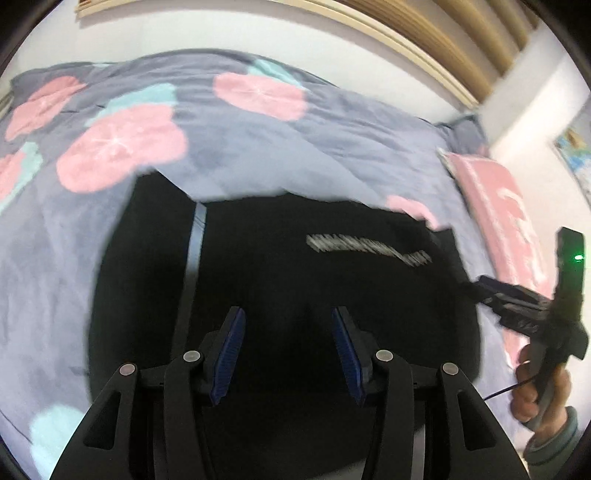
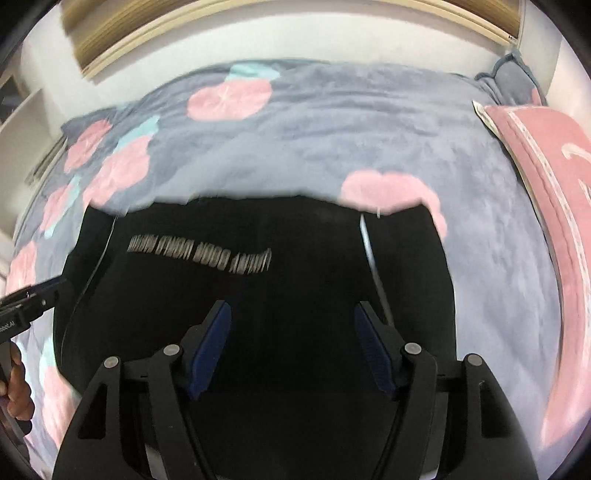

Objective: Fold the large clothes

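At the bottom of the left wrist view, the left gripper stands released, its blue-padded fingers spread wide with nothing between them. The right gripper fills the bottom of the right wrist view in the same way, released, its blue pads well apart and empty.

Both hover over a large black garment that lies spread on the bed and takes up the lower centre of each frame. A line of white lettering runs across the garment, too blurred to read, and a thin pale stripe runs down its right side in the right wrist view.

At the right edge of the left wrist view, a hand grips the handle of the other gripper, which reaches toward the garment's right edge.

Beyond the garment, a grey-blue bedspread with pink and pale blue round patches covers the bed. A pink cushion lies at the right of the frame. Farthest off, a white wall and a wooden-framed window cross the top.
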`<control>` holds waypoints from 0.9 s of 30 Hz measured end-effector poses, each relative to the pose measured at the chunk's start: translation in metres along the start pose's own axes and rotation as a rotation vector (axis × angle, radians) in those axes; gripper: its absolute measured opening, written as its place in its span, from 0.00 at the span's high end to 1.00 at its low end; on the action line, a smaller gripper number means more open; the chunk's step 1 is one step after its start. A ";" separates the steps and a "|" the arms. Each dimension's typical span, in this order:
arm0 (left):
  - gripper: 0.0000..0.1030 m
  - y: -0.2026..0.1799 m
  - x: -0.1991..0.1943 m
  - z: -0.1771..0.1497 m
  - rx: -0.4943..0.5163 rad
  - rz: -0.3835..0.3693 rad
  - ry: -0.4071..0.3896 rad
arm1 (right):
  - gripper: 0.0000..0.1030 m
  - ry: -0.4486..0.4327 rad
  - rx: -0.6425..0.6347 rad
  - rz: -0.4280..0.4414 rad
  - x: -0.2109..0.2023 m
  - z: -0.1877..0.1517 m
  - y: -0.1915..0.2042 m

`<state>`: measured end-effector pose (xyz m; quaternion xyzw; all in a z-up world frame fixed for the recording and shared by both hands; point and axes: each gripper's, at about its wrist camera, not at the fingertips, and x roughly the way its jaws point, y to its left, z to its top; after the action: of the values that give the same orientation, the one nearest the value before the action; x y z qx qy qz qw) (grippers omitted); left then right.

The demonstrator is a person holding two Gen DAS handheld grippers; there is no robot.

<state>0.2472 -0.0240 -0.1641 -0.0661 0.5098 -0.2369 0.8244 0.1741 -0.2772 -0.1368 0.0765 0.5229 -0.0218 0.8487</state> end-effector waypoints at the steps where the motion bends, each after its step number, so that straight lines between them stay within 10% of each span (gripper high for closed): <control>1: 0.52 -0.006 0.002 -0.011 -0.018 0.013 0.000 | 0.31 0.021 -0.015 -0.017 0.002 -0.010 0.005; 10: 0.51 -0.007 0.062 -0.036 -0.104 0.190 0.054 | 0.37 0.134 -0.059 -0.098 0.062 -0.038 0.017; 19: 0.51 -0.017 0.013 -0.060 -0.069 0.117 0.037 | 0.47 0.076 -0.100 0.011 0.001 -0.047 0.022; 27: 0.50 0.005 0.051 -0.071 -0.162 0.104 0.093 | 0.47 0.212 -0.069 -0.006 0.051 -0.057 0.016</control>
<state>0.2057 -0.0335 -0.2401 -0.0950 0.5680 -0.1544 0.8028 0.1489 -0.2509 -0.2058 0.0476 0.6102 0.0020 0.7908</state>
